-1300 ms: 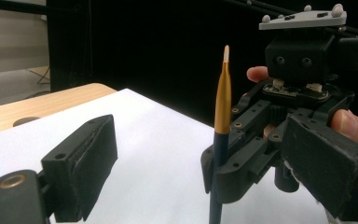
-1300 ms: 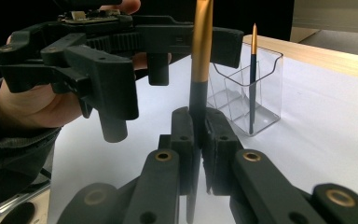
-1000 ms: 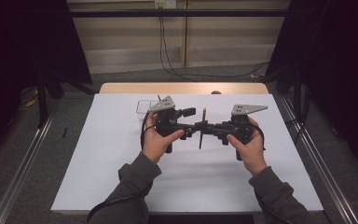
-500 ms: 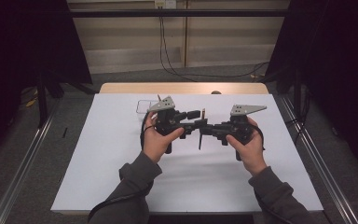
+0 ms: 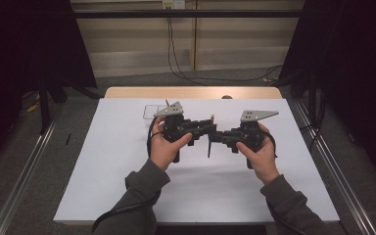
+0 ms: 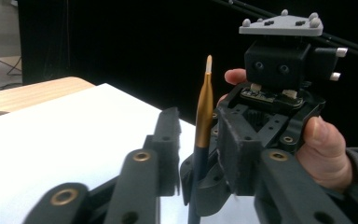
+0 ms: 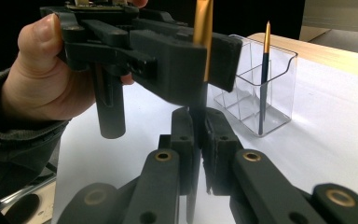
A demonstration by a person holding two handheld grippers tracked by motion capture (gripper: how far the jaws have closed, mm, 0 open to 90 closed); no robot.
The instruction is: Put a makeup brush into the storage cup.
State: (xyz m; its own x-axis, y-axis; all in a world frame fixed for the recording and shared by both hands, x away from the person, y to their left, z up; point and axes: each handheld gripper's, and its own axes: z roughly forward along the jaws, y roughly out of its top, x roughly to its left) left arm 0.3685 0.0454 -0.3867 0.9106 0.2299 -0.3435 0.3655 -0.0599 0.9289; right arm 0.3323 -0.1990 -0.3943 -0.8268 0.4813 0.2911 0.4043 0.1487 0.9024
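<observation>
Gold-ferruled paintbrush [image 5: 209, 142], slim, with dark lower handle; one item, held upright in the air between two hand-held grippers above the white-covered worktop [image 5: 103, 186]. High view: left gripper [image 5: 206, 125] and right gripper [image 5: 214, 138] meet nose to nose over the middle of the sheet, the brush showing as a thin dark line hanging below their meeting point; a clear holder [image 5: 152, 111] stands just behind the left gripper. Left gripper view: the brush [image 6: 203, 116] rises between this gripper's own fingers [image 6: 165, 140], which have just been closing with the gold section between them; whether the pads already press on it cannot be told. The right gripper [image 6: 205, 186], with a hand [image 6: 324, 154] behind it, holds the dark handle lower down. Right gripper view: own fingers [image 7: 182, 140] are closed on the brush's dark handle [image 7: 196, 109]; the left gripper [image 7: 200, 60] sits higher up, around the gold part [image 7: 203, 21]. Beyond stands the clear holder [image 7: 279, 79], divided into compartments, with a second brush [image 7: 264, 74] upright inside. Handling, as judged: very light, stiff, smooth and likely slippery on the lacquered taper; bristle tip delicate. Recommended hold: mid-shaft, on handle or ferrule, never the tip; a narrow round shaft may roll or swivel between flat pads.
</observation>
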